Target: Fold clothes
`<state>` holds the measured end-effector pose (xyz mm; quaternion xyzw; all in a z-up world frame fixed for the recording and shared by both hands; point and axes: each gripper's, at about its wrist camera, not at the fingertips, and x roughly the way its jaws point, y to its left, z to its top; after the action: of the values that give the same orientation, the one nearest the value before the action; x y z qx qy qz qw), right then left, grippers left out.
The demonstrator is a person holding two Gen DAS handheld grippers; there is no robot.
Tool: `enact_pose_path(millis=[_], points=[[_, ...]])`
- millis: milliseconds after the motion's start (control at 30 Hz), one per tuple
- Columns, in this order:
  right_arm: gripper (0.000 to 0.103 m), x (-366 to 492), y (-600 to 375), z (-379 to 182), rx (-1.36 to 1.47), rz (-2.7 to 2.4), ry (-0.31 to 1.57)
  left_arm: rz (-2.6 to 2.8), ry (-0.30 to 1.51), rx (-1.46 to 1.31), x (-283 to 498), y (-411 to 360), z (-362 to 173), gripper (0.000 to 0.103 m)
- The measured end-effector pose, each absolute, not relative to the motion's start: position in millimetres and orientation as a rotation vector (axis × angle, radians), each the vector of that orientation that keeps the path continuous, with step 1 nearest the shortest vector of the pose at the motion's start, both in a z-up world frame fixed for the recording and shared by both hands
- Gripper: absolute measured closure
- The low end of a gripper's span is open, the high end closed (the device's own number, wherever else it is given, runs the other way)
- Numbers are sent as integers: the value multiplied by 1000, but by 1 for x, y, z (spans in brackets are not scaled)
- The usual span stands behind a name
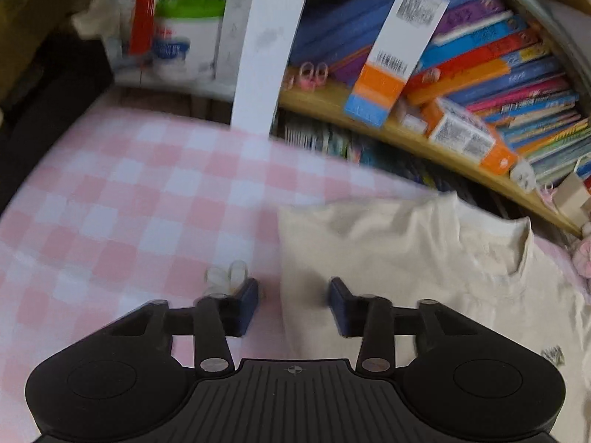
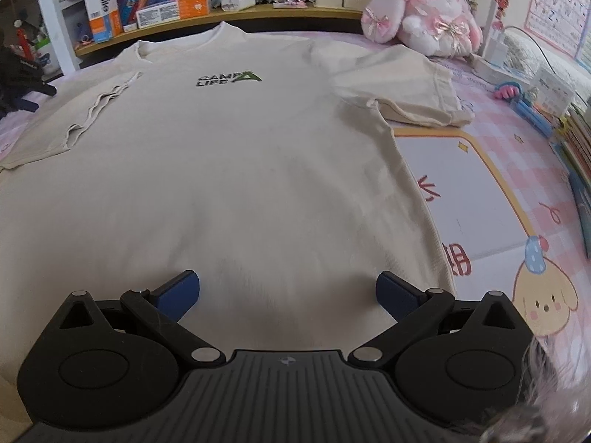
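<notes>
Looking along both grippers: the cream T-shirt [image 2: 229, 170] lies flat, print side up, on the pink checked surface [image 1: 129, 199], collar at the far end, hem nearest our right gripper [image 2: 287, 295]. The shirt's long axis runs straight ahead of that gripper, hem to collar. Right gripper has its jaws spread wide, holding nothing, hovering over the hem region with fabric under and between the fingers. The sleeve [image 2: 399, 85] ahead and to its right lies spread out flat; the sleeve ahead-left looks turned in over the body with bunched edges, but we can't tell if that's a deliberate fold. Left gripper [image 1: 293, 304] also has its jaws apart and is empty; the shirt's left edge [image 1: 284, 258] runs forward between its fingers, so cloth lies to its right and bare surface to its left. That view is motion-blurred. We judge the left gripper is the nearer one to the side edge, the right the nearer to the hem. That fits either an early fold or a re-flattened shirt.
</notes>
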<state>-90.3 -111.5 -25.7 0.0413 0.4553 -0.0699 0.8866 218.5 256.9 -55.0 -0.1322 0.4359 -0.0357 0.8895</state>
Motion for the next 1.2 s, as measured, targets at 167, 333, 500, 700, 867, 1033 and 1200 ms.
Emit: enact_pose_path(millis=[167, 333, 500, 700, 867, 1033, 1200], points=[[0, -96, -110, -26, 99, -178, 950, -65, 892, -307, 228, 264, -59, 101], [0, -90, -108, -27, 95, -178, 946, 2, 868, -336, 241, 275, -61, 101], [0, -79, -103, -27, 93, -174, 942, 2, 863, -365, 249, 287, -63, 101], [0, -67, -99, -28, 93, -176, 938, -19, 863, -356, 253, 291, -63, 100], [0, -63, -98, -28, 100, -184, 943, -32, 866, -322, 251, 290, -62, 94], [0, -68, -96, -24, 112, -216, 956, -84, 815, -222, 217, 280, -41, 85], [0, -81, -94, -14, 140, -256, 919, -169, 763, -188, 151, 271, -26, 48]])
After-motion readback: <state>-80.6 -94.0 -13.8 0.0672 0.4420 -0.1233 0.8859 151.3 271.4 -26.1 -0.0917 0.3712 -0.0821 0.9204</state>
